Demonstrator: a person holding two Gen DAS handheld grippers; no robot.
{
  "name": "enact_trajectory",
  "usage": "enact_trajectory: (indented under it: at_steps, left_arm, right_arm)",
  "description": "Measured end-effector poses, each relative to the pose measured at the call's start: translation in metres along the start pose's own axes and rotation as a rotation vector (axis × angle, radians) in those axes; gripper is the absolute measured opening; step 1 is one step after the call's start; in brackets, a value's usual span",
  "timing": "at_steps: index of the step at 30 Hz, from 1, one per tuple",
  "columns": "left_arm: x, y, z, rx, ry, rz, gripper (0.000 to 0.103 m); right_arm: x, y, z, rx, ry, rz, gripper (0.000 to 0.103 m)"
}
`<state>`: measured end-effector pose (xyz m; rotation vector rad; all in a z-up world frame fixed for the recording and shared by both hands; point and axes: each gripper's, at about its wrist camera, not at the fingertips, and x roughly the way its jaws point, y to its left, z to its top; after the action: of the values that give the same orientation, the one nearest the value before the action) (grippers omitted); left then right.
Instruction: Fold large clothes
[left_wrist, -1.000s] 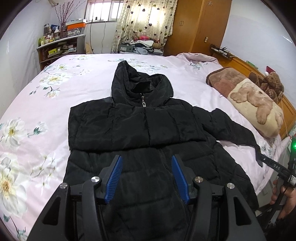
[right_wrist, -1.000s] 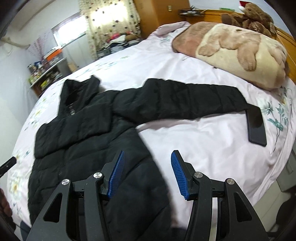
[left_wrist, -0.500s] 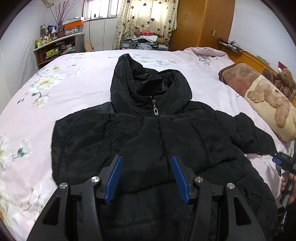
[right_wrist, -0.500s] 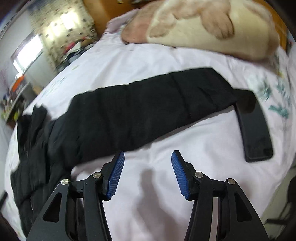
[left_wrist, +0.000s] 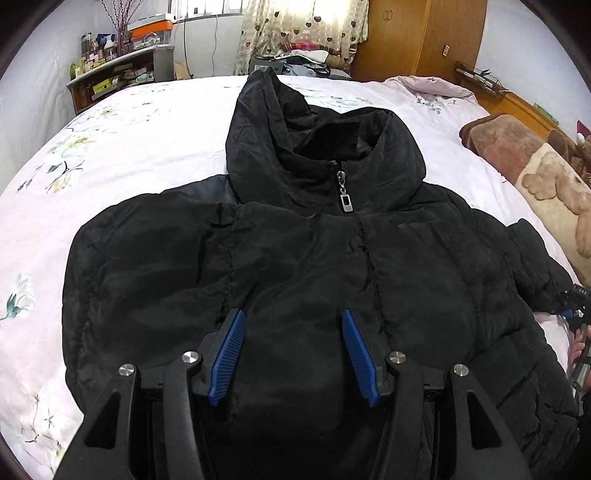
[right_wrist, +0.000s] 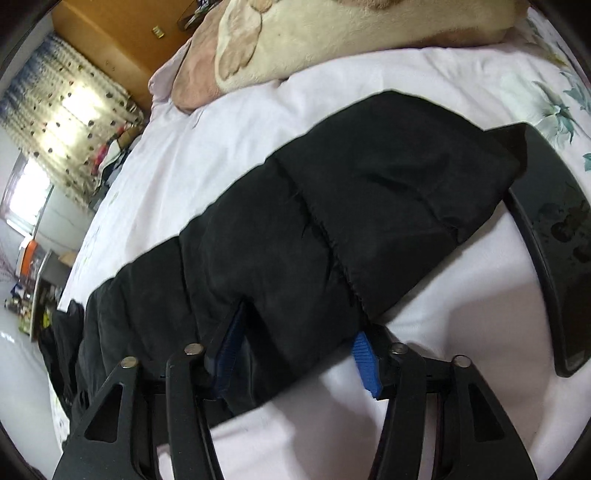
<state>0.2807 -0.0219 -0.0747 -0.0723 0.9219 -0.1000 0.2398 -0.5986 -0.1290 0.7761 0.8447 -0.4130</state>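
Note:
A black hooded puffer jacket (left_wrist: 314, 258) lies face up on the bed (left_wrist: 129, 147), zipped, hood pointing away. My left gripper (left_wrist: 293, 350) is open and empty, hovering over the jacket's chest. In the right wrist view the jacket's outstretched sleeve (right_wrist: 332, 229) lies across the sheet. My right gripper (right_wrist: 299, 339) is open, its blue fingers on either side of the sleeve's near edge, with the sleeve fabric between the jaws. The right gripper (left_wrist: 576, 314) also shows at the left wrist view's right edge, beside the sleeve.
A black phone (right_wrist: 554, 240) lies on the sheet next to the sleeve's cuff. A bear-print pillow (left_wrist: 546, 184) lies along the bed's right side. Shelves (left_wrist: 110, 74) and a wardrobe (left_wrist: 424, 37) stand beyond the bed.
The left gripper has moved forward over the jacket toward the collar. The right gripper has dropped down and forward onto the sleeve, which now sits between its fingers.

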Motion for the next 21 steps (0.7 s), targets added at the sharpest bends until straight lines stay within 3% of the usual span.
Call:
enact_trajectory:
  at_steps: [1,4,10,15,21]
  left_arm:
    - [0.000,0.000,0.000,-0.001,0.001,-0.001,0.057]
    - [-0.003,0.002,0.001,-0.004,0.003,-0.008,0.057]
    - [-0.029,0.010,0.002,-0.037,-0.023,-0.024,0.057]
    - [-0.063,0.016,0.000,-0.049,-0.067,-0.033,0.057]
    - [-0.099,0.029,-0.006,-0.078,-0.119,-0.041,0.057]
  right_arm:
    - [-0.001,0.002,0.001,-0.008,-0.007,-0.005,0.026]
    - [-0.014,0.011,0.002,-0.022,-0.024,-0.006,0.012]
    - [-0.076,0.058,0.012,-0.115,-0.114,0.056,0.009]
    - [-0.145,0.122,0.006,-0.248,-0.195,0.176,0.009]
    - [-0.184,0.216,-0.028,-0.426,-0.183,0.307,0.009]
